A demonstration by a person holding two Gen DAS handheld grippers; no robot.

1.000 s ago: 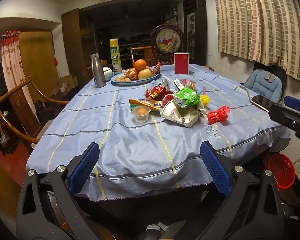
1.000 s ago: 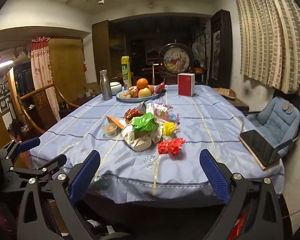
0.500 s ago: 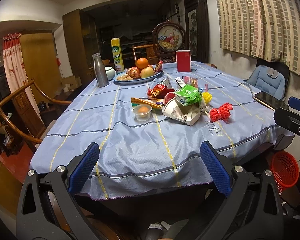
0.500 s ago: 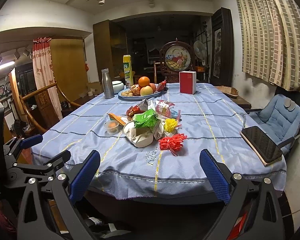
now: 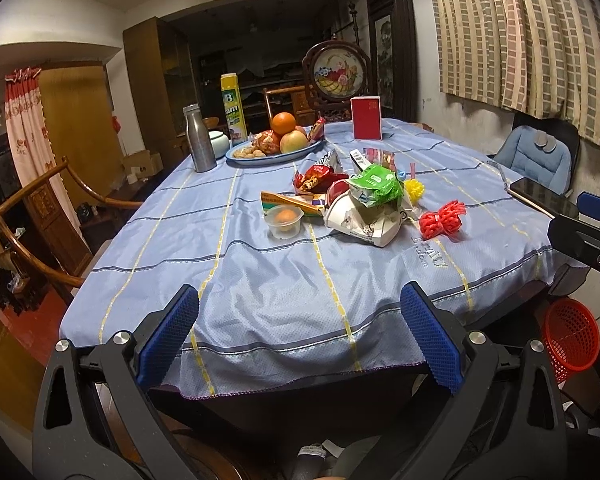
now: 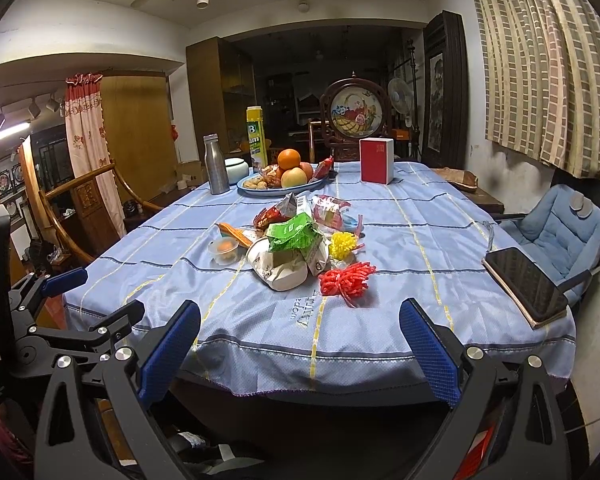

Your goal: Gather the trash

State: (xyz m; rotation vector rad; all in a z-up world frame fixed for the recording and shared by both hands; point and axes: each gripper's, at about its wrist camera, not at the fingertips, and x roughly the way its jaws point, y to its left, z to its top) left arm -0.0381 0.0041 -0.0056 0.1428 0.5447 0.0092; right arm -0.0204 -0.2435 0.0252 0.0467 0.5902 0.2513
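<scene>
The left hand-held gripper (image 5: 300, 340) and the right hand-held gripper (image 6: 300, 350) both hover spread wide and empty off the near edge of the table (image 5: 260, 280). The trash pile (image 5: 360, 208), crumpled wrappers and a paper bowl, lies mid-table at 12 o'clock. Risks, likely: loose wrappers slipping free, or snagging the tablecloth and toppling the metal bottle (image 5: 199, 140) at 11 o'clock.

The left gripper (image 5: 300, 336) hangs before the near edge of the table (image 5: 260, 288), jaws spread wide and empty. The right gripper (image 6: 300, 352) is level with it, likewise wide apart, seemingly just short of that edge.
</scene>
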